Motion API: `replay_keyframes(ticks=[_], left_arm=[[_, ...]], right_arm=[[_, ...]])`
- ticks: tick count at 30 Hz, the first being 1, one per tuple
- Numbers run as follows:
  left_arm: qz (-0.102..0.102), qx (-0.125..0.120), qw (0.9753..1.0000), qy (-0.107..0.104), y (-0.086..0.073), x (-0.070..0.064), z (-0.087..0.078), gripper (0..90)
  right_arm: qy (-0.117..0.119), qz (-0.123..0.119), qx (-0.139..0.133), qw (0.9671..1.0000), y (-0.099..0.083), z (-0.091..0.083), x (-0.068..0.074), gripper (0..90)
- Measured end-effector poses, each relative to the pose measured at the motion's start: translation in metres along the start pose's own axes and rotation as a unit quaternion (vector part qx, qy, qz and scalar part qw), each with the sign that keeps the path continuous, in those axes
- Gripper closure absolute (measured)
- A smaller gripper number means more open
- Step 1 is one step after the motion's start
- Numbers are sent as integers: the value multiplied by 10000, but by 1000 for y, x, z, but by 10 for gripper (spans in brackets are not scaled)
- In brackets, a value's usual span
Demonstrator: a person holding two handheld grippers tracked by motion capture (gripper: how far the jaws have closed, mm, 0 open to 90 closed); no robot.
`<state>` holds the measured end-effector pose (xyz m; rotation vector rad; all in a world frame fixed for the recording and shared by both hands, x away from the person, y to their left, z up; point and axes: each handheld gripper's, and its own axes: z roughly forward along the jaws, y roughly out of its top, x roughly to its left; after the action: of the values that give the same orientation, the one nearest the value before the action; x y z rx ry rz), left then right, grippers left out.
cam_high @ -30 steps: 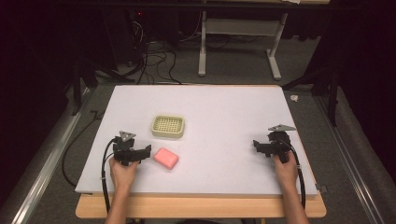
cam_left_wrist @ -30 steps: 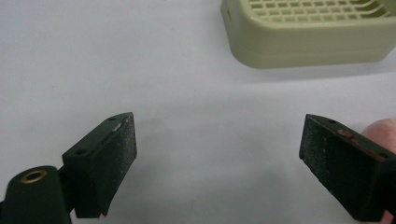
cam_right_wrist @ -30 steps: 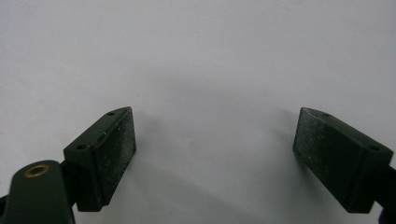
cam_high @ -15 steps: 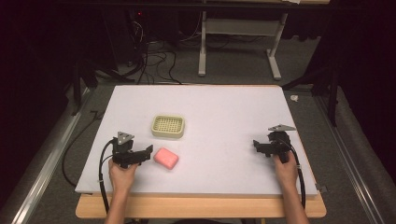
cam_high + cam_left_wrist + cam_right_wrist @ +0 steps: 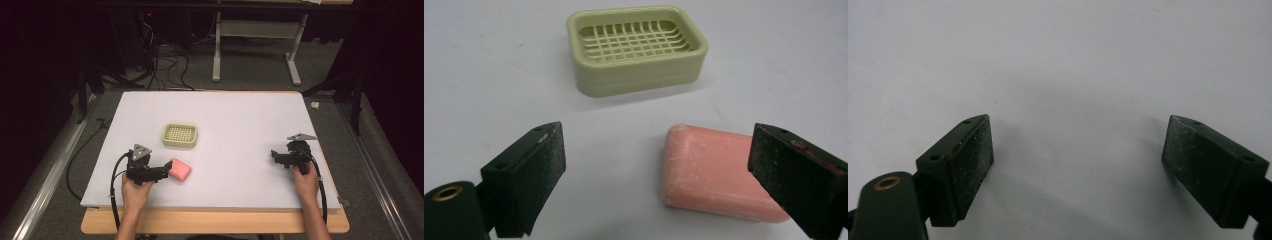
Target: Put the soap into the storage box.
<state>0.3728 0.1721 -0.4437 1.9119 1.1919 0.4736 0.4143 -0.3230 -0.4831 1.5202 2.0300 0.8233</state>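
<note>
Two grippers rested low over the white table point(image 5: 240, 120), both with jaws spread wide and holding nothing. The left gripper point(image 5: 656, 165) faced a pink soap bar point(image 5: 716, 172) lying partly between its jaws, just before a pale green soap dish point(image 5: 636, 47). The right gripper point(image 5: 1078, 160) sat well apart, over bare tabletop.

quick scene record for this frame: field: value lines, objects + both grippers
surface: white table
soap dish: pale green, grid floor, empty, upright
soap bar: pink, flat on the table, nearer the person than the soap dish, apart from it
left gripper: open, jaws wide, at the soap bar, which lies toward one jaw, not gripped
right gripper: open, nothing between its jaws, over bare table at the right
</note>
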Motion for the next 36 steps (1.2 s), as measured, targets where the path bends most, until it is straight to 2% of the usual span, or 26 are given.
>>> replay_keyframes(ticks=[2, 8, 15, 19, 27, 36], left_arm=[[19, 41, 10000, -61, 0, -4, 2, 86], [243, 186, 9994, -173, -1, -16, 8, 58], [374, 329, 9985, -239, -3, -25, 16, 45], [383, 419, 9979, -301, -5, -28, 22, 35], [541, 655, 9961, -238, -8, -34, 34, 6], [548, 824, 9949, -210, -11, -36, 45, 6]], right_arm=[[1, 5, -2, 10000, 0, 0, 0, 136], [2, 1, 0, 10000, 0, 0, 0, 136], [2, 4, -3, 10000, 0, 0, 0, 136], [0, -1, -1, 10000, 0, 0, 0, 136], [3, 1, 0, 10000, 0, 0, 0, 136], [1, -1, -1, 10000, 0, 0, 0, 136]])
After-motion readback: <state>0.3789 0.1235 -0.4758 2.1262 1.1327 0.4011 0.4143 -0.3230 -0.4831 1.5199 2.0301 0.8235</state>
